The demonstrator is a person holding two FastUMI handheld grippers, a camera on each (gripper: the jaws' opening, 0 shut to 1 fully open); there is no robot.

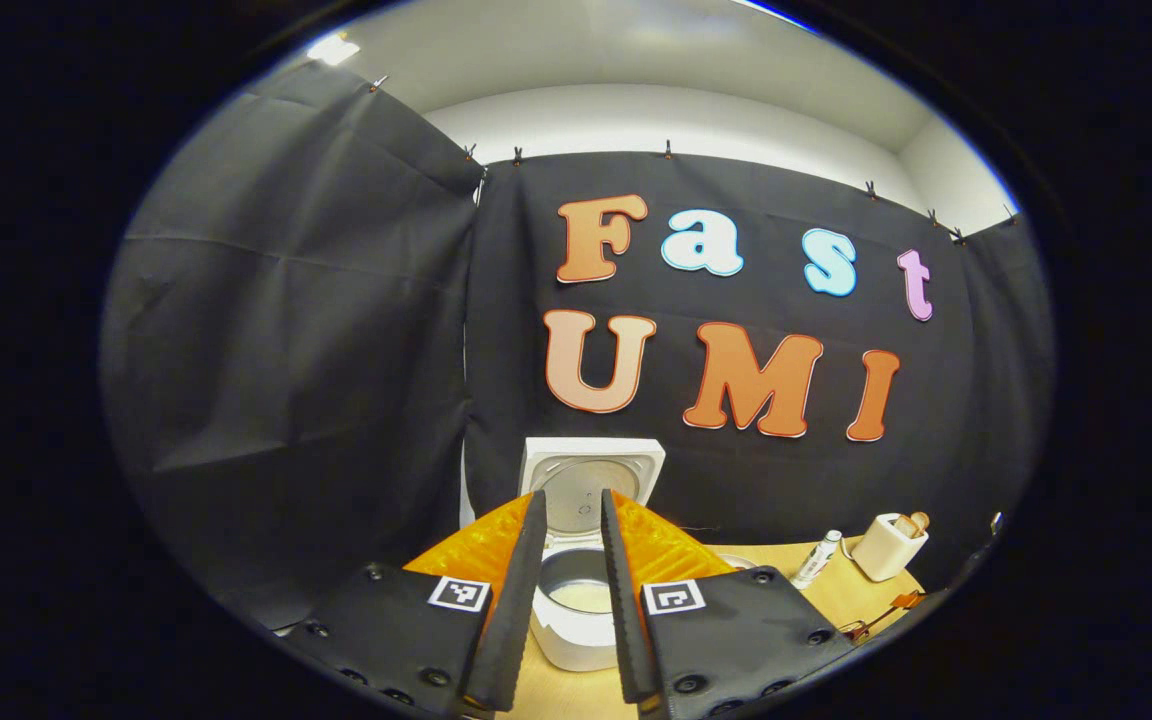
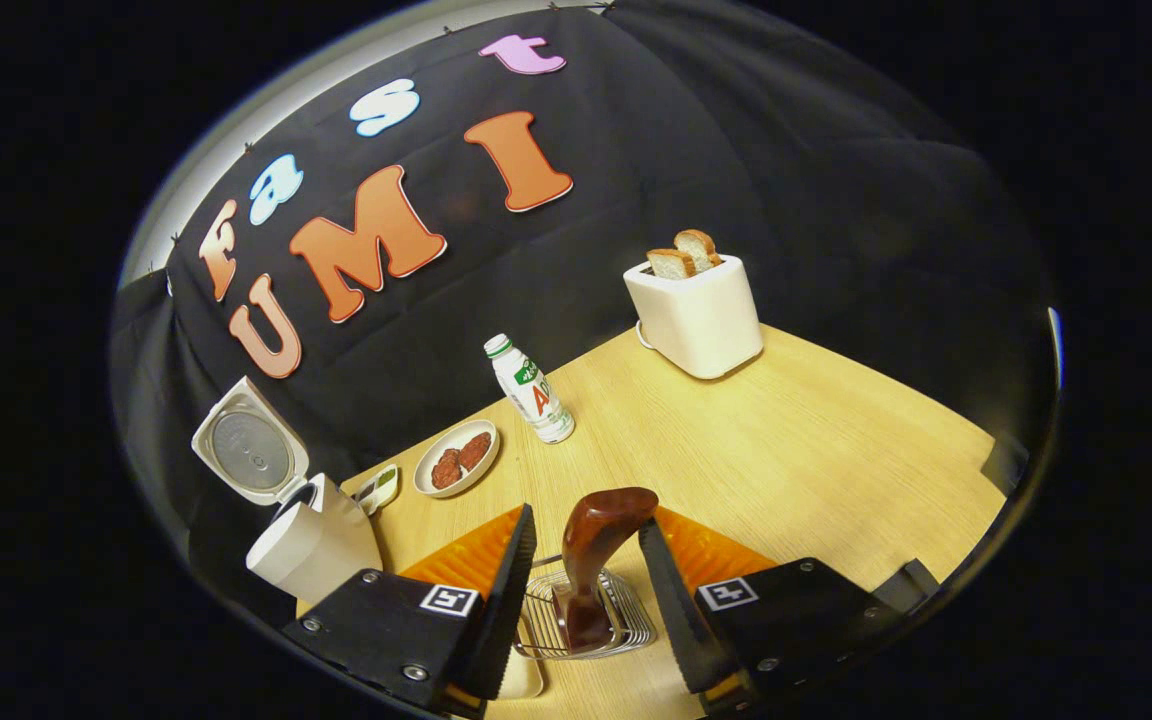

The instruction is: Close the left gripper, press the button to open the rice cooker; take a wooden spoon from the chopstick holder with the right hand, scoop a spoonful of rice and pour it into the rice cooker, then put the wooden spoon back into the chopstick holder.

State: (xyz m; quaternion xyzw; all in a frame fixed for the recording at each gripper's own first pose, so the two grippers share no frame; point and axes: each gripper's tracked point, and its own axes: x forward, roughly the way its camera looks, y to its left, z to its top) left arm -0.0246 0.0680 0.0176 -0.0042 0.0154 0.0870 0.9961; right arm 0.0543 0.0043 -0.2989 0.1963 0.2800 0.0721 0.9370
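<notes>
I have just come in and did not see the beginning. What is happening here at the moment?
A person works with a tool in each hand. The rice cooker stands with its lid up; the left tool is open in front of it. The right tool is open too, its fingers on either side of the wooden spoon, which stands in the wire chopstick holder. I cannot tell whether they touch it. Whether there is rice in the pot I cannot tell.

wooden spoon (image 2: 591, 560) bowl hidden in chopstick holder (image 2: 626, 625)
</notes>
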